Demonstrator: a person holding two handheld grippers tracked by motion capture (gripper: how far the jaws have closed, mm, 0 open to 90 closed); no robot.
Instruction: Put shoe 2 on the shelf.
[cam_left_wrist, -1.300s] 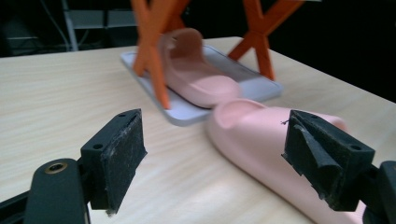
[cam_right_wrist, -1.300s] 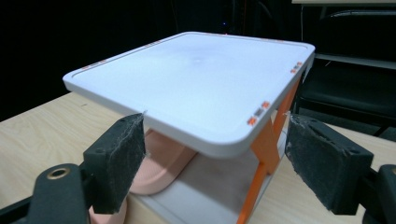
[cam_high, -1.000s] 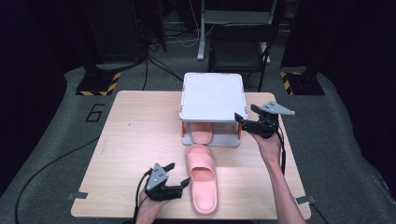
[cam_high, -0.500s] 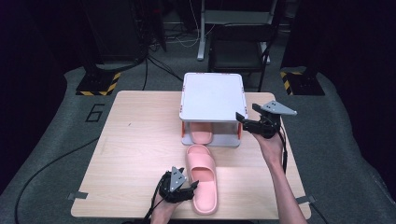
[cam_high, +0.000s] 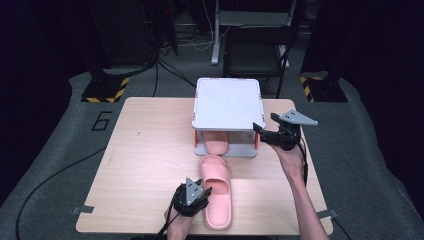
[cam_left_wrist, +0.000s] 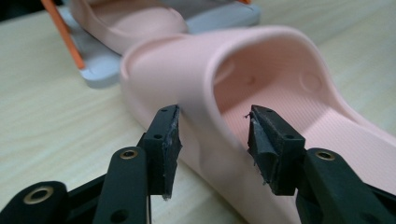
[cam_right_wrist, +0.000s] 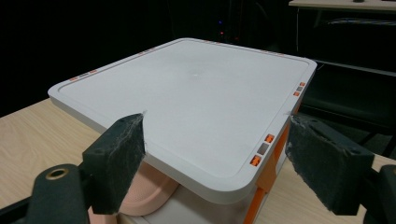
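Lying on the pale wooden table (cam_high: 145, 165), the pink foam slipper (cam_high: 218, 192) points its toe at the grey two-tier plastic shoe rack with orange posts (cam_high: 227, 102), its toe end just short of the rack's lower shelf. A second pink slipper (cam_high: 216, 143) sits on that lower shelf, under the flat grey top.

The left gripper (cam_high: 202, 192) is at the loose slipper's left edge, near the front of the table. In the left gripper view its jaws have just been closing and straddle the side wall of the slipper (cam_left_wrist: 261, 88) where the strap meets the sole: one black pad (cam_left_wrist: 167, 140) lies against the outside of the wall, while the other stands inside the foot opening with a gap between it and the foam. The wall is between the jaws but is not pinched yet.

The right gripper (cam_high: 260, 131) is held beside the rack's right front corner, level with the top panel. In the right gripper view its jaws stand wide apart, one on either side of the near corner of the rack's top (cam_right_wrist: 196, 107), and neither pad presses on it. The pink slipper on the lower shelf (cam_right_wrist: 149, 196) shows beneath the panel's edge.

A black cable runs across the grey floor to the left of the table.
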